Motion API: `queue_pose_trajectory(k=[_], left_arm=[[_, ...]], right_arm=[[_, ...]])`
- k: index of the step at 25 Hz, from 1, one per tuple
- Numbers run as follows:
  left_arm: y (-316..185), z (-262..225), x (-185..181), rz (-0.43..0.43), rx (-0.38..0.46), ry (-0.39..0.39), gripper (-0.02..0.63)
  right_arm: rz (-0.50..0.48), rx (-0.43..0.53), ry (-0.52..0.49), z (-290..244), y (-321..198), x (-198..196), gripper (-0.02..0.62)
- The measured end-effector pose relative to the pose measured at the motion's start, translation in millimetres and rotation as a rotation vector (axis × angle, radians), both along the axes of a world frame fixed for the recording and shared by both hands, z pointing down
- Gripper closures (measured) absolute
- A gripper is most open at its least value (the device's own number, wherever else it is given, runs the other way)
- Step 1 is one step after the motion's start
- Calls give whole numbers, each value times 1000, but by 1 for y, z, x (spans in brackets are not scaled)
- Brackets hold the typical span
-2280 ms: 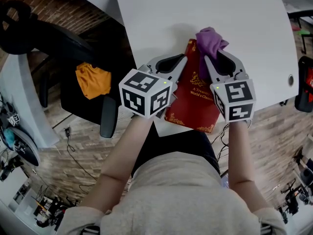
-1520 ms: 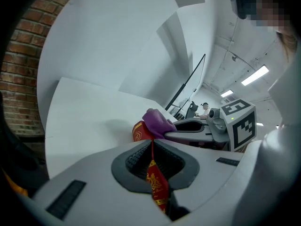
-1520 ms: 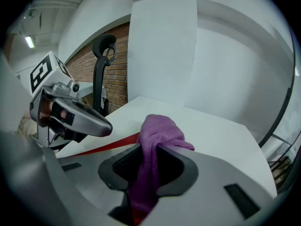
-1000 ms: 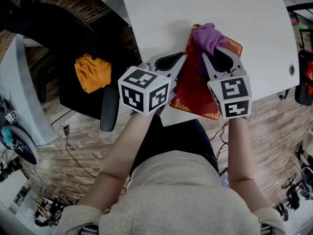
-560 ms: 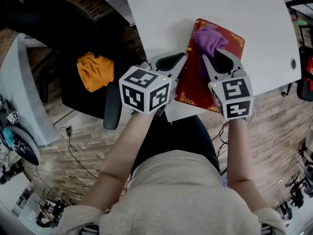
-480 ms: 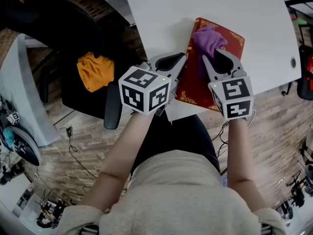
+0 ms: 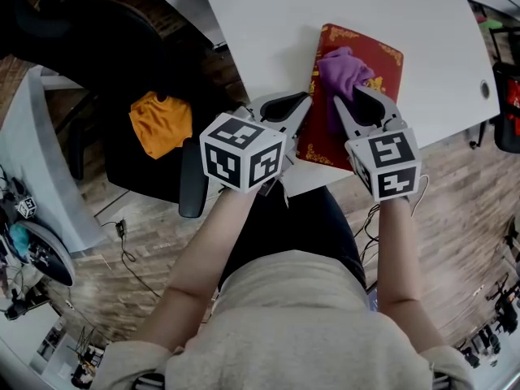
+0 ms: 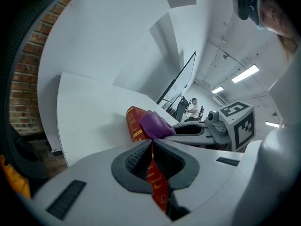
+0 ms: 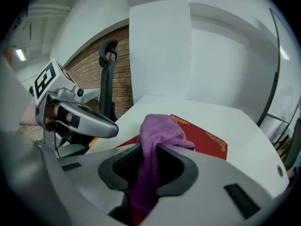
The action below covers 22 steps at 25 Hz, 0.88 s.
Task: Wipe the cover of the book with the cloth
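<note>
left tool [image 7: 301, 108] is clamped on the red hardcover book with gold trim [image 7: 382, 63], biting its 7 o'clock edge; the left gripper view shows a thin strip of red cover with gold print pinched between the jaws [image 8: 151, 147]. the book [image 8: 134, 124] lies flat on the white table [image 7: 268, 23], at the table's 5 o'clock part, its near edge close to the table's near edge.

right tool [image 7: 351, 100] is closed on the purple cloth [image 7: 343, 67]. in the right gripper view the cloth [image 9: 157, 126] runs down between the jaws [image 9: 148, 157] and bunches out past the tips. the bunch sits on the cover at about 10 o'clock of the book [image 9: 207, 140], touching it. from the left gripper view the cloth [image 8: 155, 125] rests on top of the book.

the two tools are side by side, close but apart. off the table at 9 o'clock: a black office chair [image 7: 122, 71] with an orange rag [image 7: 160, 124] on its seat.
</note>
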<state>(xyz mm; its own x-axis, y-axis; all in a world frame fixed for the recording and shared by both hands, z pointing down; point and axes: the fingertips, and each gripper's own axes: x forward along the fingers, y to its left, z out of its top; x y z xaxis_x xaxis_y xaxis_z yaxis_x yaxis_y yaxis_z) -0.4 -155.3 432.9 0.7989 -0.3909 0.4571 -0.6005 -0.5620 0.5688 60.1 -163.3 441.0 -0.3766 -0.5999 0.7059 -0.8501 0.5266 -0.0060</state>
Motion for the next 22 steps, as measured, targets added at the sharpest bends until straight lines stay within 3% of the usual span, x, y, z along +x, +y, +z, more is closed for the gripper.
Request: queue_pose_trajectory(k=[14, 22], left_arm=[[18, -1, -4, 73, 4, -1, 578], [28, 2, -6, 66, -8, 3, 578]], right_arm=[[51, -6, -15, -2, 28, -8, 489], [28, -13, -12, -2, 42, -11, 489]])
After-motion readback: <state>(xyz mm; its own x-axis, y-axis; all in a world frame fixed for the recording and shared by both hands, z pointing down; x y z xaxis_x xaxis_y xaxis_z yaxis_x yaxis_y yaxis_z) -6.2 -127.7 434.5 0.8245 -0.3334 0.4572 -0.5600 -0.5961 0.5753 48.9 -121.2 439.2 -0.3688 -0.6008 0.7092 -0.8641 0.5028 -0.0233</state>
